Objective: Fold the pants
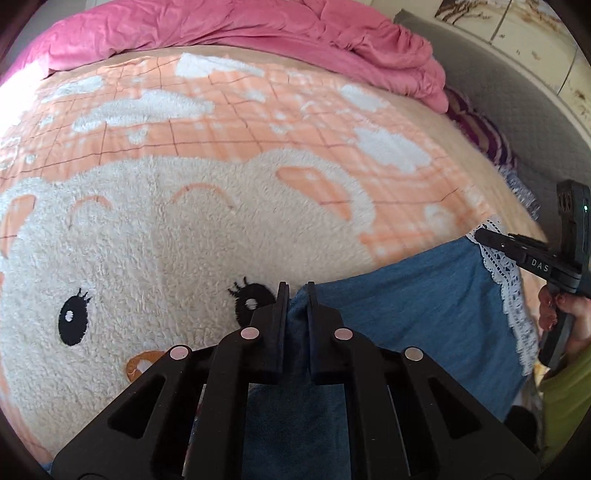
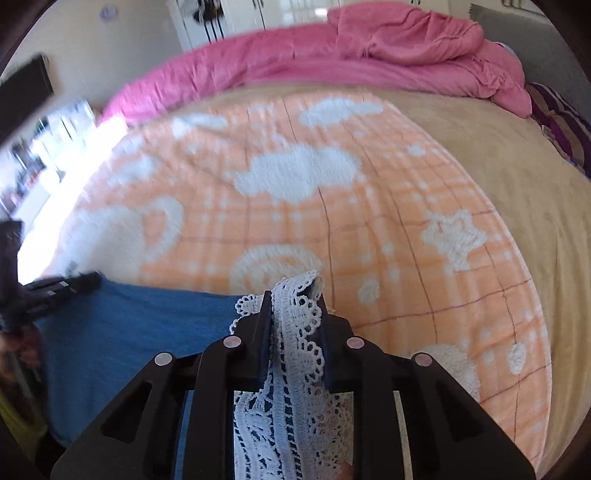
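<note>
From the left wrist camera, the left hand-held gripper (image 1: pixel 297 291) is clamped on a fold of the blue pants (image 1: pixel 406 306), the denim pinched tight between its two nearly meeting fingers. The pants lie on the bed, spread over a fleece blanket (image 1: pixel 184 229) with an orange grid and a white animal face. A white lace hem (image 1: pixel 506 291) edges the far right end of the cloth. There the right hand-held gripper (image 1: pixel 480 236) reaches in, with a hand (image 1: pixel 557 310) on its handle. A crumpled pink duvet (image 1: pixel 258 33) lies along the back of the bed.

From the right wrist camera, the right hand-held gripper (image 2: pixel 293 295) has the lace hem (image 2: pixel 295 332) bunched between its fingers, which press on it from both sides. The blue pants (image 2: pixel 129 332) stretch away to the left, where the left hand-held gripper (image 2: pixel 88 282) holds their other end. The blanket (image 2: pixel 369 206) shows white clouds and a star, and the pink duvet (image 2: pixel 332 62) lies beyond it. No containers are in either view.
</note>
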The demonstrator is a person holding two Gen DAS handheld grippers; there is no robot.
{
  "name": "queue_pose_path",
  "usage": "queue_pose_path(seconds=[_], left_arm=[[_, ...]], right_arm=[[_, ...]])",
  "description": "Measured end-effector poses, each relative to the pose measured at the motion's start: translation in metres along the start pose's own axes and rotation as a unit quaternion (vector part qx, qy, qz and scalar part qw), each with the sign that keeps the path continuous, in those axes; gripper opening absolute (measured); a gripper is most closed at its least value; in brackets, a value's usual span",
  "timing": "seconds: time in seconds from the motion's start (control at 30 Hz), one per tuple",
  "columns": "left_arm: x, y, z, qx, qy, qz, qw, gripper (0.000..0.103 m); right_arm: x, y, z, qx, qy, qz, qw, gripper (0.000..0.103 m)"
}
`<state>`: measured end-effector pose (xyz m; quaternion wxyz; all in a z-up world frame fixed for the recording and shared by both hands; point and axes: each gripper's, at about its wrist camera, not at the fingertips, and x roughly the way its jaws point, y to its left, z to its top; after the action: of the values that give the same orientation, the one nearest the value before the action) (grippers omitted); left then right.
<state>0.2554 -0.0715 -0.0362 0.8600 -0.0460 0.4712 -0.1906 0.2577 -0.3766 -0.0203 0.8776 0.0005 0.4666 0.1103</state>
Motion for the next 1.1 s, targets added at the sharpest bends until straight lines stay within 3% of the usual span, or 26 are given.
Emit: queue_pose_path(seconds=[0.1, 0.2, 0.27, 0.37, 0.43, 0.63, 0.77, 0.83, 0.9, 1.03, 1.1], left_arm=[[-0.002, 0.000, -0.004, 0.023, -0.009, 0.023, 0.9994, 0.008], [-0.005, 0.003, -0.005, 0.036, -0.017, 0.041, 0.9984, 0.019], [-0.011, 0.006, -0.004, 0.034, -0.021, 0.050, 0.9979, 0.027], [-0.033, 0.011, -0.006, 0.037, -0.046, 0.068, 0.9959, 0.028], [-0.047, 0.014, -0.009, 0.037, -0.064, 0.079, 0.9941, 0.030], [-0.085, 0.021, -0.037, -0.006, -0.072, 0.089, 0.9934, 0.033], [-0.112, 0.013, -0.067, -0.004, -0.095, 0.092, 0.9913, 0.034], [-0.129, 0.010, -0.086, -0.008, -0.106, 0.077, 0.9914, 0.034], [-0.140, 0.007, -0.106, 0.000, -0.112, 0.084, 0.9901, 0.037], [-0.147, 0.015, -0.135, -0.016, -0.087, 0.101, 0.9909, 0.038], [-0.146, 0.020, -0.142, -0.025, -0.078, 0.111, 0.9904, 0.038]], right_arm=[[0.011, -0.002, -0.005, 0.000, 0.002, -0.014, 1.000, 0.025], [0.003, -0.011, -0.008, 0.023, -0.003, -0.042, 0.999, 0.048], [-0.014, -0.017, -0.013, 0.043, -0.024, -0.038, 0.998, 0.049], [-0.045, -0.023, -0.025, 0.061, -0.056, -0.038, 0.996, 0.050], [-0.064, -0.027, -0.037, 0.077, -0.068, -0.022, 0.994, 0.051], [-0.113, -0.028, -0.088, 0.103, -0.086, 0.033, 0.990, 0.051], [-0.132, -0.025, -0.118, 0.113, -0.083, 0.054, 0.989, 0.055], [-0.135, -0.025, -0.134, 0.121, -0.072, 0.066, 0.988, 0.055], [-0.130, -0.026, -0.146, 0.135, -0.054, 0.068, 0.987, 0.055], [-0.116, -0.033, -0.160, 0.174, -0.024, 0.072, 0.982, 0.055], [-0.113, -0.037, -0.162, 0.193, -0.028, 0.098, 0.976, 0.056]])
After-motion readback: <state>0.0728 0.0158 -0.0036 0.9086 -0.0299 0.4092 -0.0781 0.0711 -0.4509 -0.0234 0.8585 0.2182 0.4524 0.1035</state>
